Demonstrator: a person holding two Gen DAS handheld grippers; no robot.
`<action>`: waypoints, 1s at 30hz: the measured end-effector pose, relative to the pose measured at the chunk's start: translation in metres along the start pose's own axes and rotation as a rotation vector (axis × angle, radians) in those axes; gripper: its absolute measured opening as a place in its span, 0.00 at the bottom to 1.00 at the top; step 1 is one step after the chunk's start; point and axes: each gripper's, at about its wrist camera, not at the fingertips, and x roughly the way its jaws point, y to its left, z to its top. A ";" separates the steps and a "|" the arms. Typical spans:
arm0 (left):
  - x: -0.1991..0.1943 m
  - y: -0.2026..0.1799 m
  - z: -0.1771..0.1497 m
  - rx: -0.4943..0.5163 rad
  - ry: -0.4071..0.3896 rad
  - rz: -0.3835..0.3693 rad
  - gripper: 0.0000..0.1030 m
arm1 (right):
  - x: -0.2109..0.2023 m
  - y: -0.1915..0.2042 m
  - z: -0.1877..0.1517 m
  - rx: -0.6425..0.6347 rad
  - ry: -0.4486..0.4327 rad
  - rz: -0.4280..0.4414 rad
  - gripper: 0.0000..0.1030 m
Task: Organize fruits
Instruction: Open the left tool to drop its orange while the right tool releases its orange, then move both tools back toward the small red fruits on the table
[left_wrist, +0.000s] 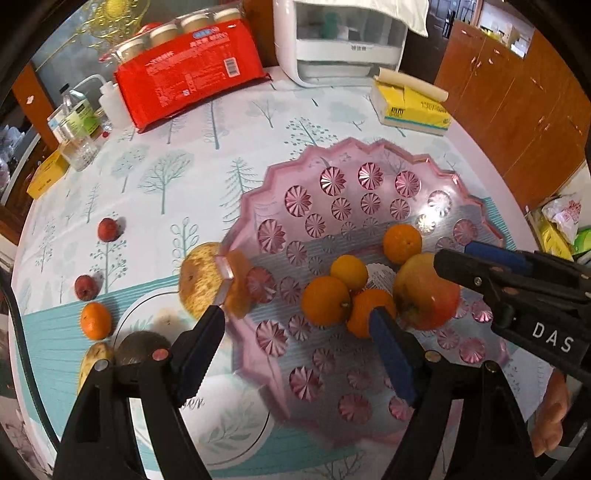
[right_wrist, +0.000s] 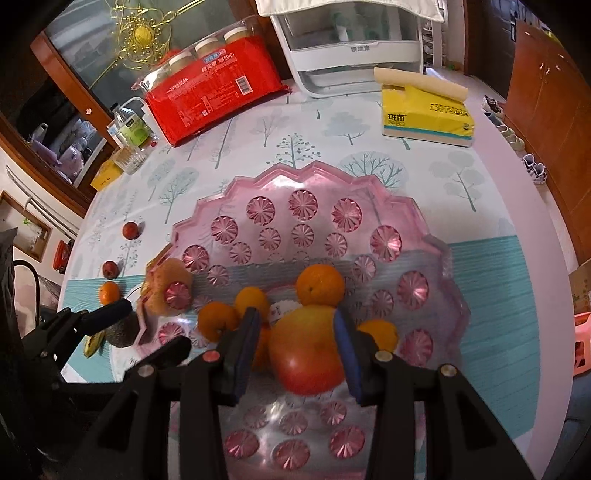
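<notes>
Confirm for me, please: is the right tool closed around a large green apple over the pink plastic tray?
Not quite: the large apple is red and yellow, not green. The right wrist view shows the right tool closed around it over the pink plastic tray.

A red-yellow apple (right_wrist: 308, 354) and oranges (right_wrist: 319, 285) lie in the pink tray (right_wrist: 436, 236).

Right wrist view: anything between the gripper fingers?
Yes. In the right wrist view the apple sits between the right gripper's fingers, inside the pink tray.
</notes>
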 end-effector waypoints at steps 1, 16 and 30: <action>-0.004 0.002 -0.002 -0.008 -0.001 -0.004 0.77 | -0.003 0.002 -0.002 -0.002 -0.003 -0.002 0.41; -0.064 0.040 -0.045 -0.071 -0.047 -0.022 0.77 | -0.044 0.031 -0.034 -0.026 -0.040 -0.007 0.41; -0.108 0.108 -0.073 -0.105 -0.104 0.022 0.77 | -0.049 0.101 -0.044 -0.066 -0.053 0.004 0.41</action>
